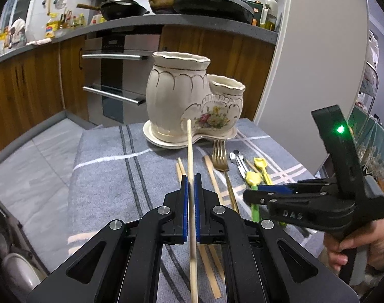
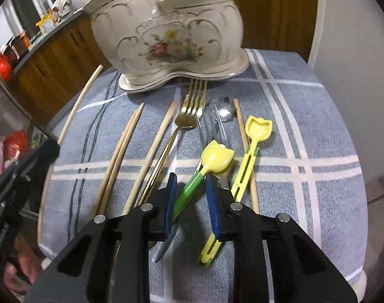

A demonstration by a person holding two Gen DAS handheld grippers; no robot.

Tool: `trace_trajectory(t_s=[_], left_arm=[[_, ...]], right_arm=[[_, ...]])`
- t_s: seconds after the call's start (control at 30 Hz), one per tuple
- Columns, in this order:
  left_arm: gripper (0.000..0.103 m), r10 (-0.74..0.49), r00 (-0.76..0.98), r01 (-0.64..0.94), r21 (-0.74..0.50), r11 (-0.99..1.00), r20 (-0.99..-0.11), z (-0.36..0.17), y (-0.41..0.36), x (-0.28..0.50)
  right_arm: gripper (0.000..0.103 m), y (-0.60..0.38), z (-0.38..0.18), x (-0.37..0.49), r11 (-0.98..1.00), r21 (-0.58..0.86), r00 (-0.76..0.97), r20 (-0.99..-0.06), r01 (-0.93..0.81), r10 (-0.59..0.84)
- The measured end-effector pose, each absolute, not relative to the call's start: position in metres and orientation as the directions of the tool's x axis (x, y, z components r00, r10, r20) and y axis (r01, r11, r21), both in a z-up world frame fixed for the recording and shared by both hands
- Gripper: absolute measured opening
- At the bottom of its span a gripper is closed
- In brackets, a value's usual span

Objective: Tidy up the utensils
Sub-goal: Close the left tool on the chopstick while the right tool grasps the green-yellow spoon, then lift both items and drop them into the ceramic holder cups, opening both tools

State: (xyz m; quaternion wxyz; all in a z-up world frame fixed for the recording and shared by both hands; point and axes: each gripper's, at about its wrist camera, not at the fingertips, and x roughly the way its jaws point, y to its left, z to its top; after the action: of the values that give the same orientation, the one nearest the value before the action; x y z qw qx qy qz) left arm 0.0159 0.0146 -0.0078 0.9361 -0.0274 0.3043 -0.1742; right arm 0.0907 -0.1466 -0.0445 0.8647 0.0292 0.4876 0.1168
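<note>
- Left gripper [image 1: 191, 176]: blue-padded jaws clenched on a single pale wooden chopstick [image 1: 190, 149], gripped partway along its length. The far tip points up toward the ceramic holder [image 1: 181, 93]; the near end runs back under the gripper body. Judged: held this way so the stick can be tipped upright and dropped into an opening.
- Ceramic holder: glossy cream glaze, scalloped ribs, gilt trim, floral decal. Two joined pots, one tall and one short, on a shared base. It stands at the far edge of the cloth [image 2: 305, 176]; both openings look free of utensils, so sorting is judged to be at an early stage.
- Right gripper [image 2: 189, 184]: jaws released, straddling the green handle of a tulip spoon [image 2: 217, 155]. Not closed on it; whether the pads touch the handle, I cannot tell. Judged: lined up for a grasp.
- Remaining utensils lie flat on the cloth in rough parallel, heads toward the holder: a pair of chopsticks [image 2: 118, 159], a lone stick, a gold fork [image 2: 189, 111] with a polished metallic finish, small steel tongs [image 2: 217, 118], a second all-yellow plastic tulip spoon [image 2: 257, 128].
- Cloth: blue-grey woven fabric with white and dark stripes; soft, so thin sticks may sit slightly sunk in it.
</note>
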Motion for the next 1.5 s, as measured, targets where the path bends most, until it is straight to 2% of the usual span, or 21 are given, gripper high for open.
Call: trace_trajectory(t_s=[0.17, 0.33, 0.53, 0.8, 1.0, 1.1, 1.3, 1.5], left_arm=[[0.005, -0.343, 0.753, 0.308, -0.159, 0.938, -0.561, -0.009, 0.017, 0.015], [0.005, -0.341, 0.758, 0.303, -0.163, 0.939, -0.555, -0.009, 0.020, 0.014], [0.005, -0.356, 0.777, 0.312, -0.175, 0.934, -0.519, -0.004, 0.024, 0.010], [0.005, -0.318, 0.864, 0.292, -0.126, 0.948, -0.391, 0.020, 0.030, 0.002], [0.005, -0.318, 0.905, 0.288, -0.144, 0.947, -0.284, 0.058, 0.036, 0.019], [0.005, -0.299, 0.930, 0.281, -0.112, 0.953, -0.215, 0.083, 0.032, 0.038], [0.005, -0.370, 0.919, 0.343, -0.183, 0.921, -0.139, 0.119, 0.017, 0.093], [0.005, -0.350, 0.927, 0.316, -0.218, 0.923, -0.138, 0.125, 0.004, 0.144]], right_arm=[[0.010, -0.146, -0.037, 0.085, 0.963, 0.172, 0.513, -0.819, -0.205, 0.256], [0.010, -0.150, -0.019, 0.074, 0.952, 0.173, 0.554, -0.781, -0.251, 0.288], [0.010, -0.165, 0.010, 0.059, 0.928, 0.225, 0.656, -0.658, -0.298, 0.370], [0.010, -0.178, 0.052, 0.062, 0.924, 0.133, 0.813, -0.442, -0.358, 0.379], [0.010, -0.196, 0.082, 0.102, 0.916, 0.168, 0.860, -0.315, -0.365, 0.401], [0.010, -0.202, 0.095, 0.127, 0.901, 0.201, 0.861, -0.276, -0.384, 0.428], [0.010, -0.202, 0.106, 0.172, 0.870, 0.251, 0.848, -0.229, -0.423, 0.479], [0.010, -0.205, 0.097, 0.209, 0.866, 0.297, 0.857, -0.211, -0.401, 0.470]])
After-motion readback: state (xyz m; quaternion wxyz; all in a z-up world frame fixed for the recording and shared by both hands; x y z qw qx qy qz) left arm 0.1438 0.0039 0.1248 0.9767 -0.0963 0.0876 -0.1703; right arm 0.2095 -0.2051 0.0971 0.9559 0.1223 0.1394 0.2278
